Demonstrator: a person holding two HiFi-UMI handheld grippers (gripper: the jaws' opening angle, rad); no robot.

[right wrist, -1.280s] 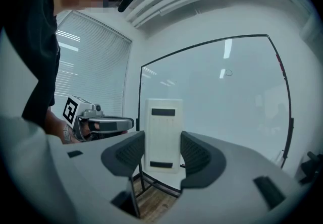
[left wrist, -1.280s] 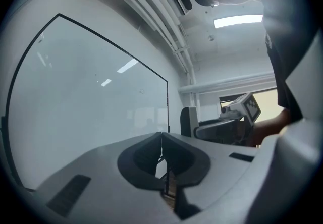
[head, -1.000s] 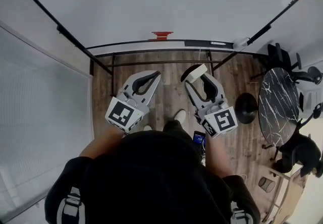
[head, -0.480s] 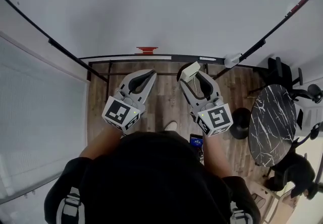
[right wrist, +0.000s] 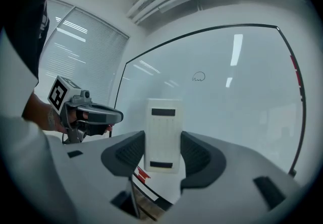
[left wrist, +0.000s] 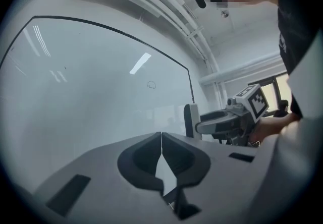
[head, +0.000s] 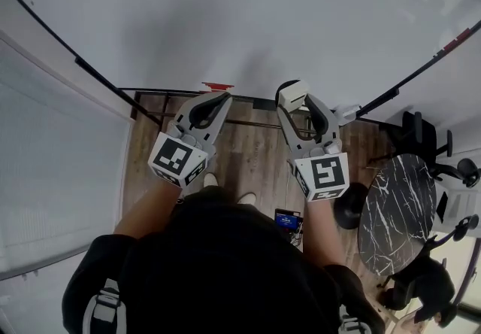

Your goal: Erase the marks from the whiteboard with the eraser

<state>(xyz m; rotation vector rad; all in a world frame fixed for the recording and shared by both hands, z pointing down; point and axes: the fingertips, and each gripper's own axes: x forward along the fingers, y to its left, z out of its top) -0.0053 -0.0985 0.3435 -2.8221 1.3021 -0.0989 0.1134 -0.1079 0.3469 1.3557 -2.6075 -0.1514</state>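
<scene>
The person is wearing a black top (head: 218, 265), and grey webbing shoulder straps (head: 105, 308) with pale buckles are running over both shoulders. The light grey, smooth-shelled plastic left gripper (head: 223, 100) is carrying a white cube printed with black square markers (head: 179, 160) at its rear end. The matching light grey right gripper (head: 294, 96) is bearing a like marker cube (head: 323, 177). Dark ribbed pads (right wrist: 196, 155) are lining the curved inner faces of the jaws. Small black rectangular slots (left wrist: 68, 195) are showing on the grey shells.
</scene>
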